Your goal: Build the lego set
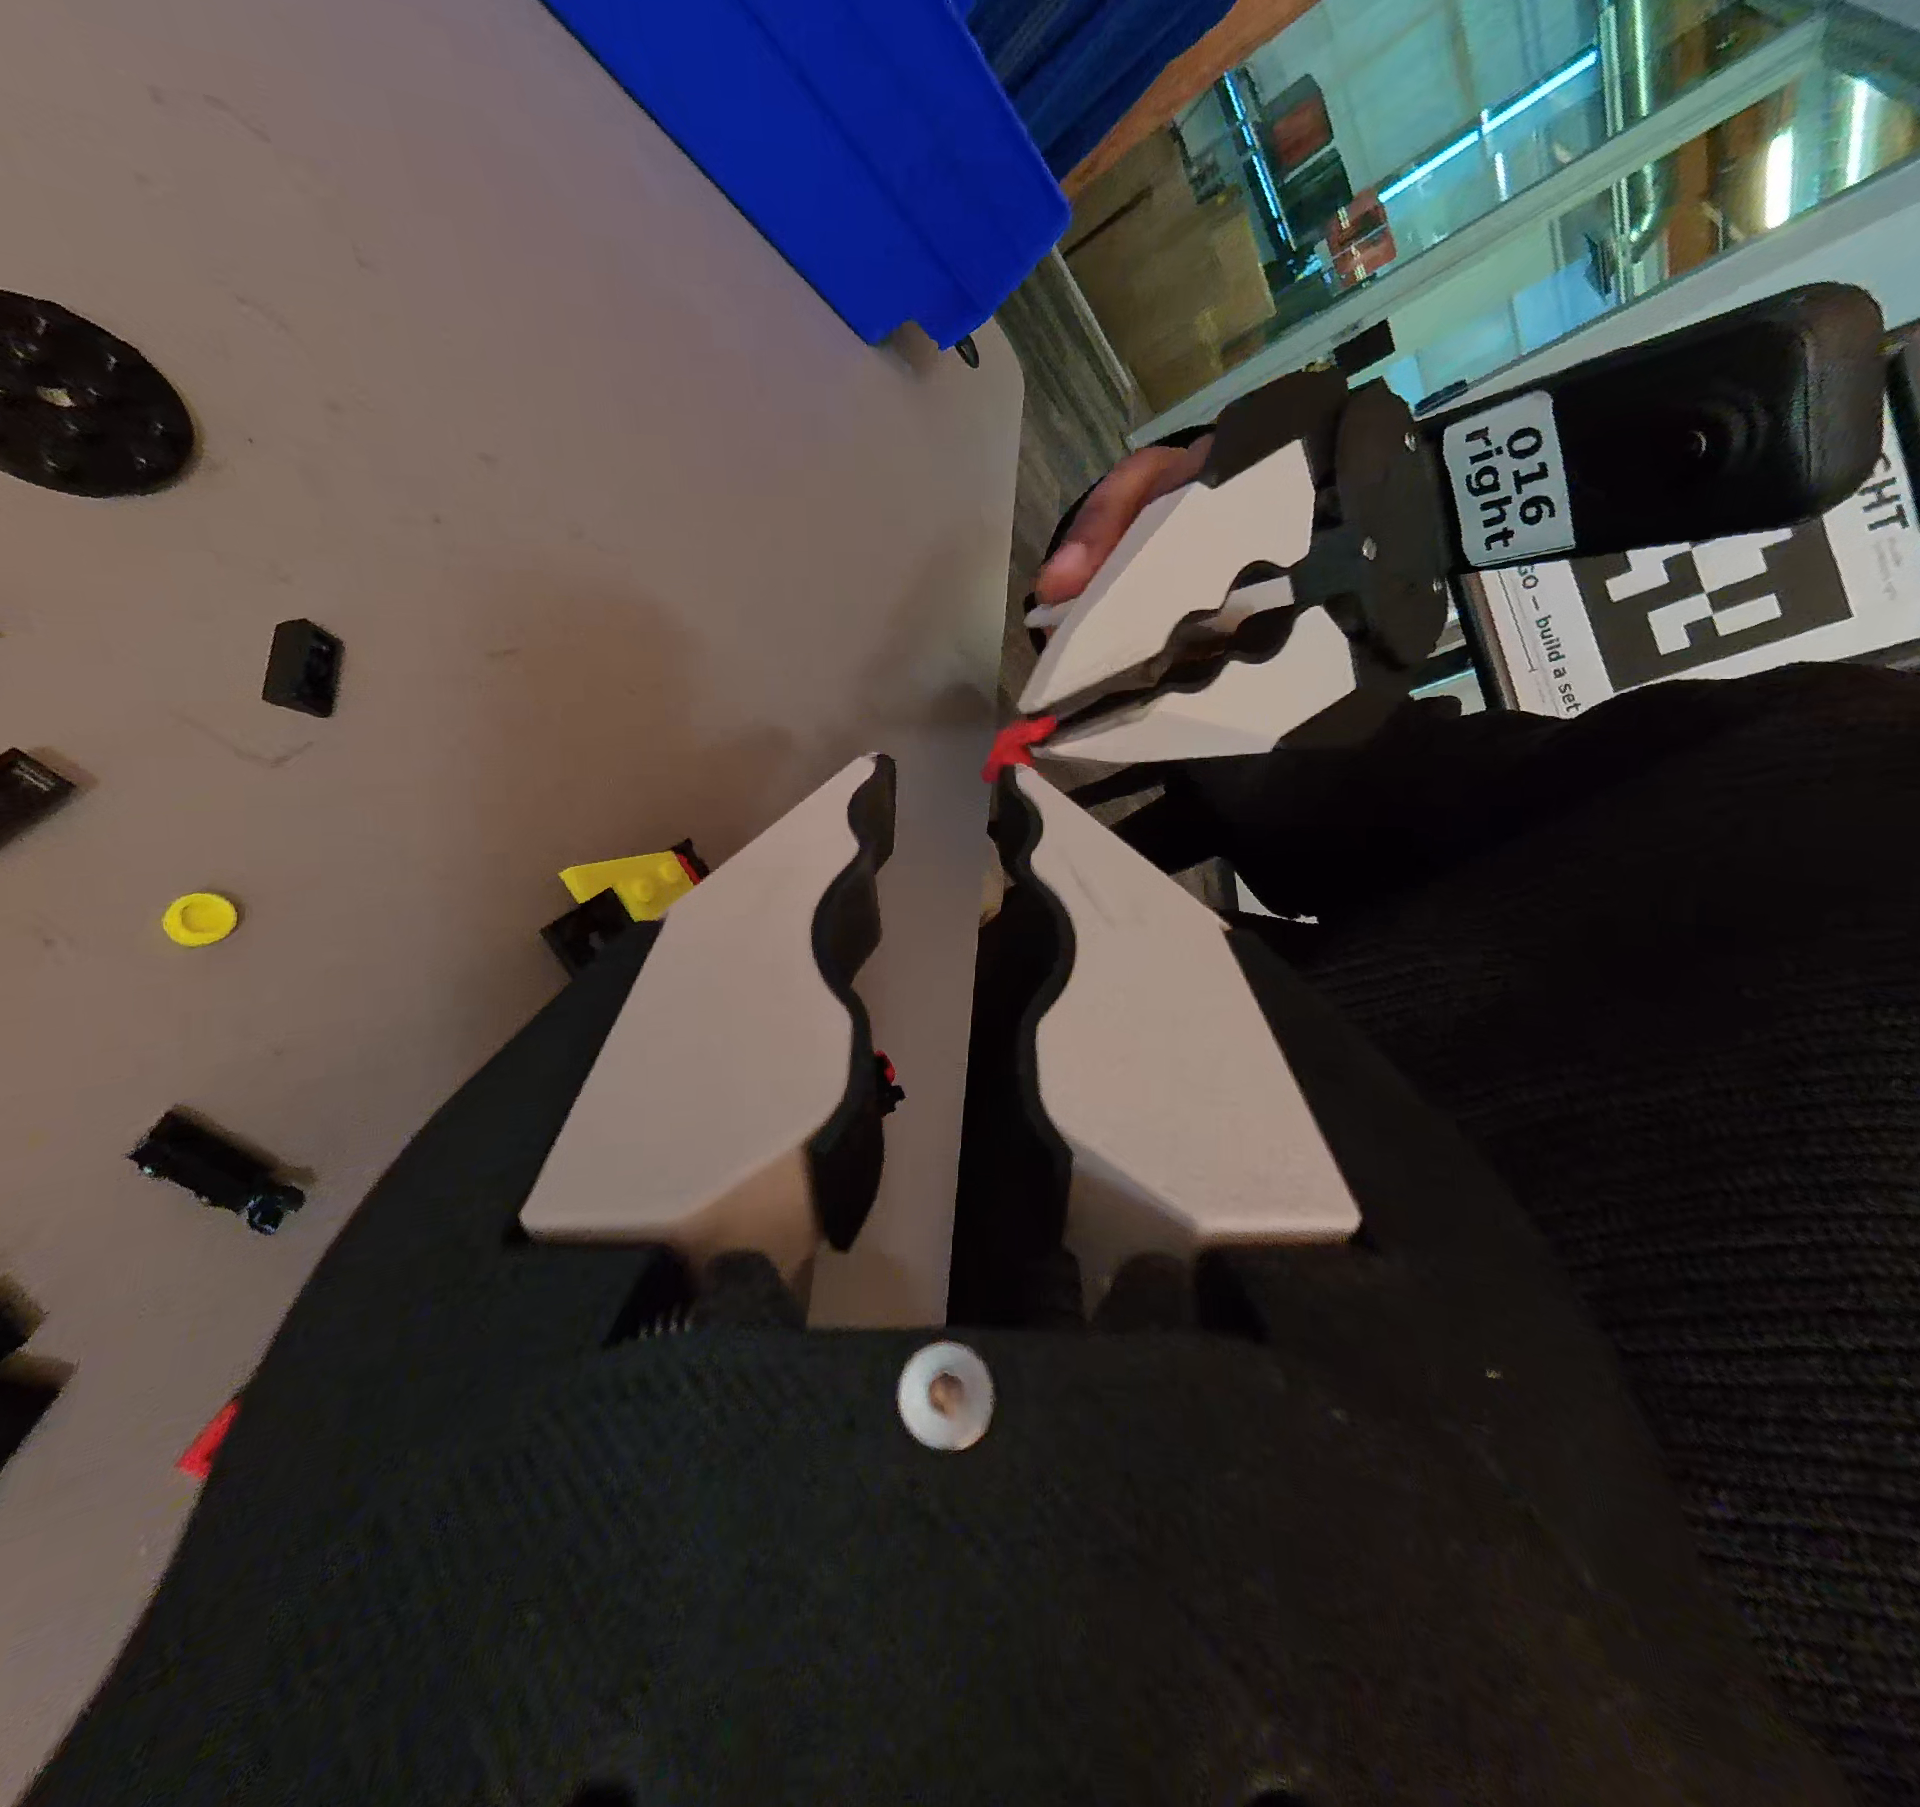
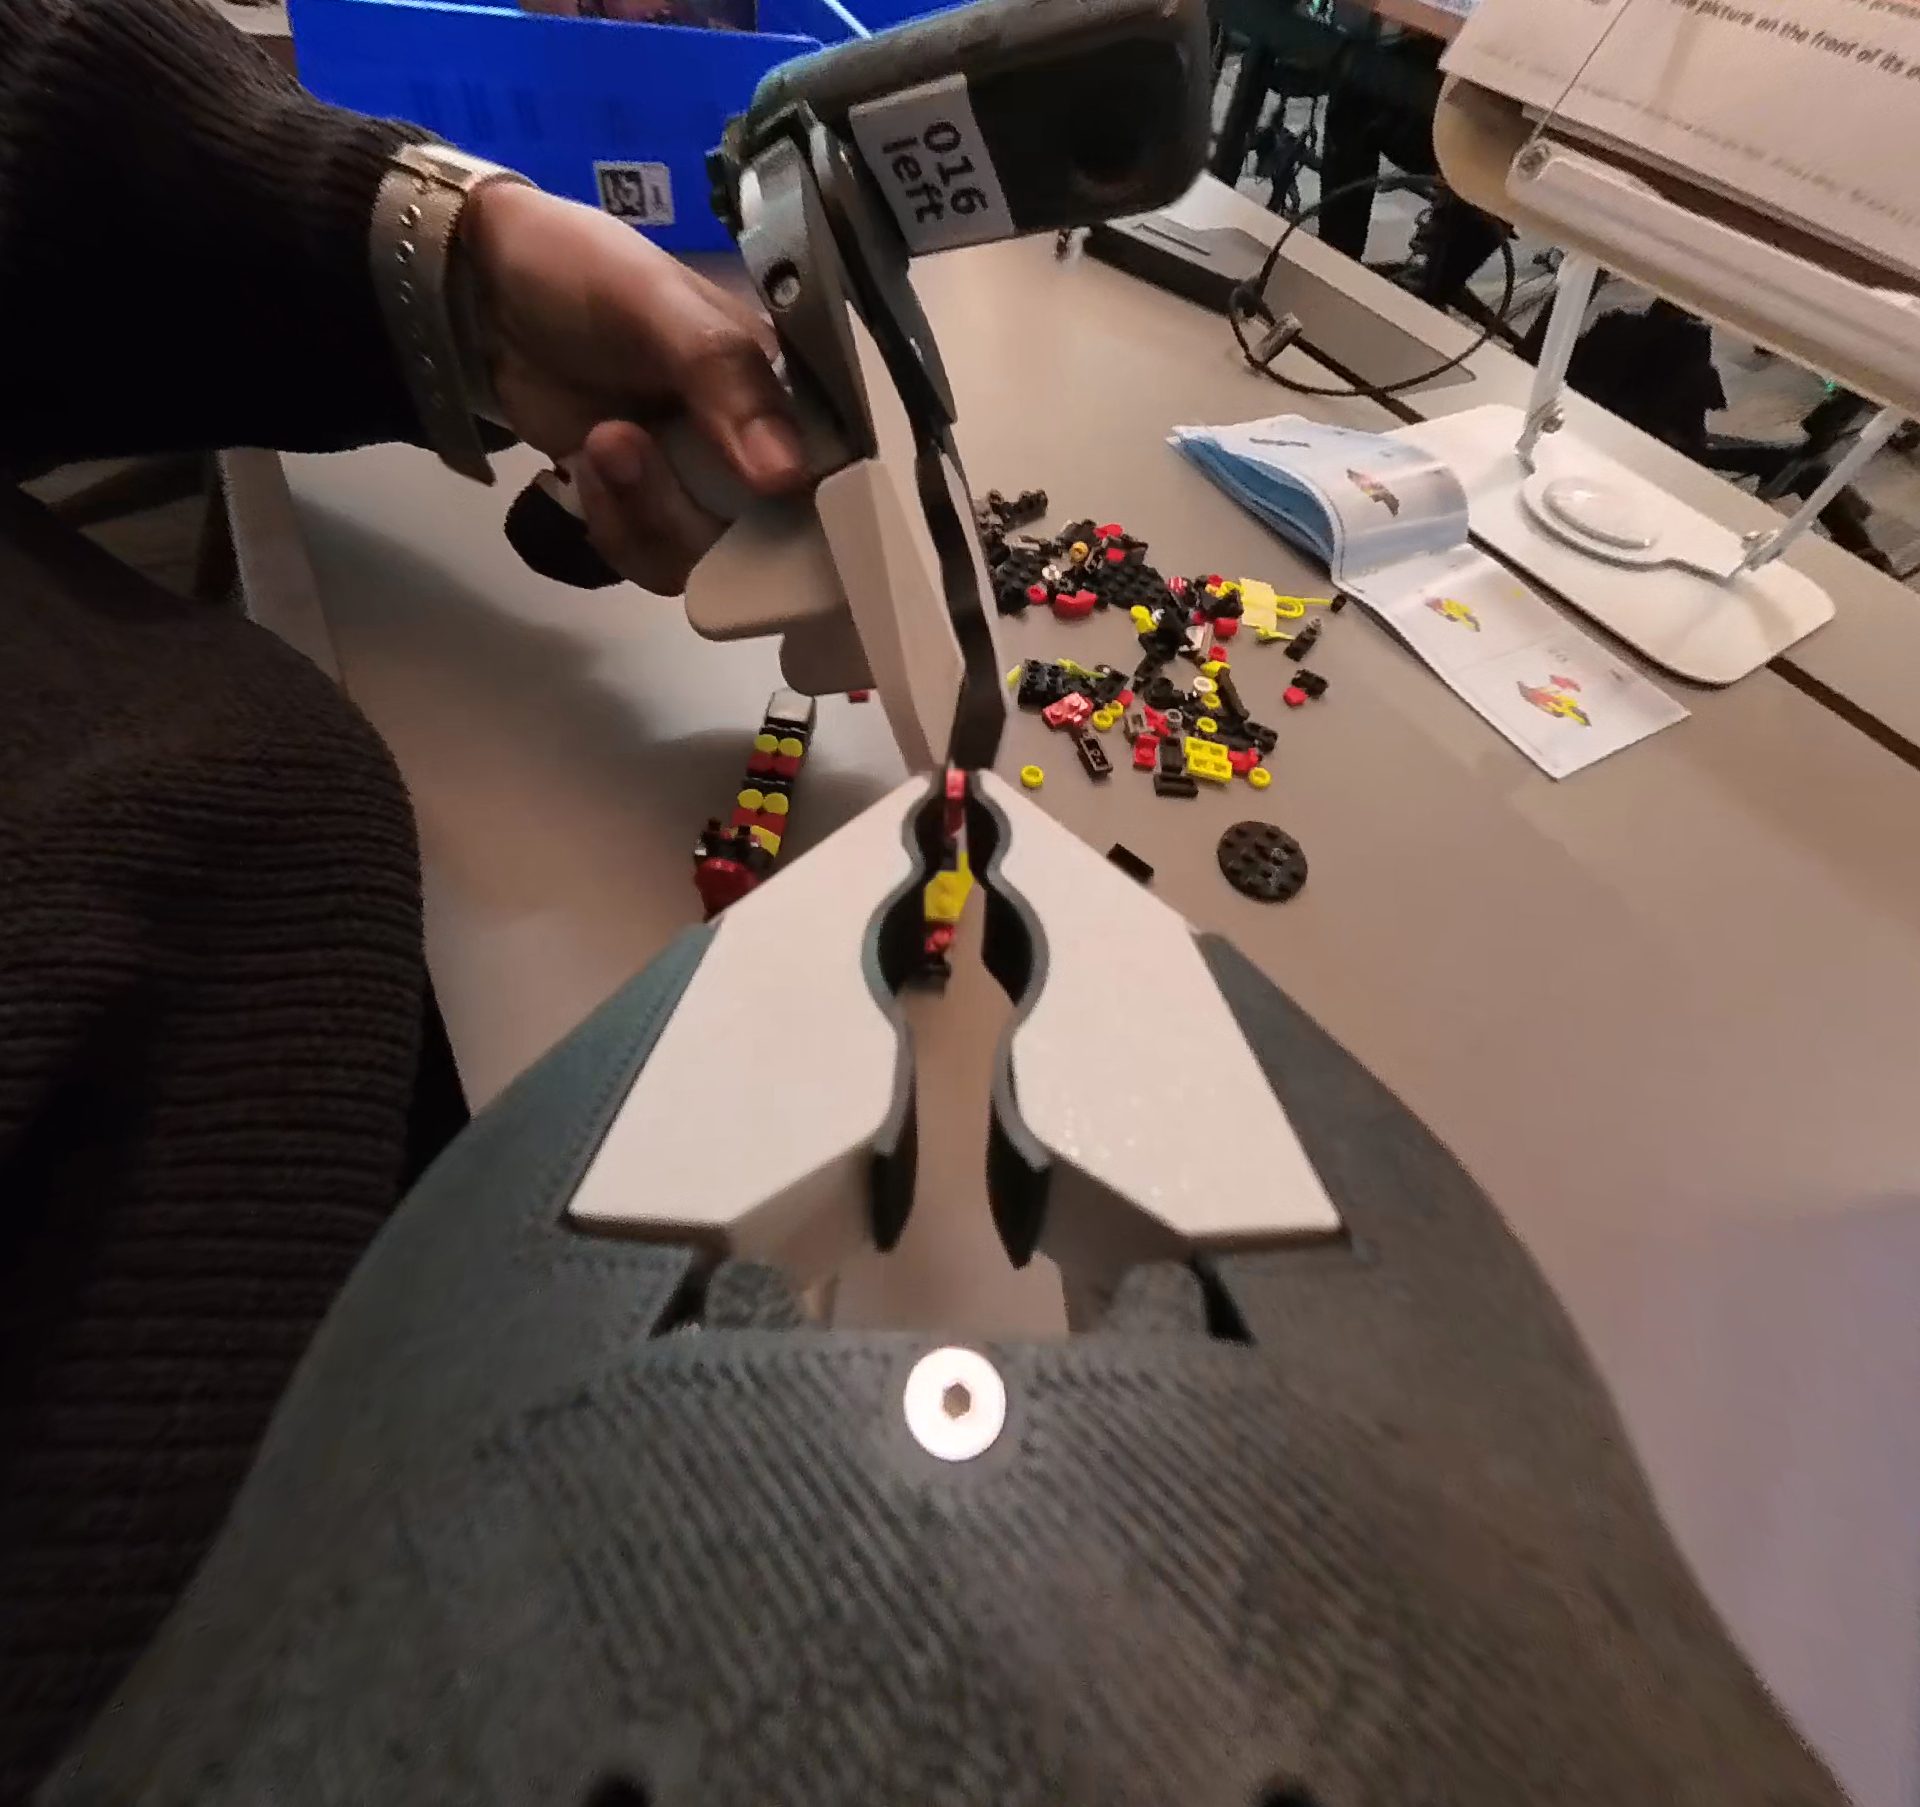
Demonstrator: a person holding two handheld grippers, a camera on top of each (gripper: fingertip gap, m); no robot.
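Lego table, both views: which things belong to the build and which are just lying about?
Part of the build:
- small red piece pinched in the right claw
- left claw, open beside it
- loose brick pile
- half-built model
- instruction booklet

Lying about:
- blue bins
- white lamp base
- cable

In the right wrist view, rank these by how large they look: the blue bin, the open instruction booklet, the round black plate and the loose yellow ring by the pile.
1. blue bin, though partly hidden
2. instruction booklet
3. round black plate
4. yellow ring

The bin sits farthest back, so its true lead is likely greater.
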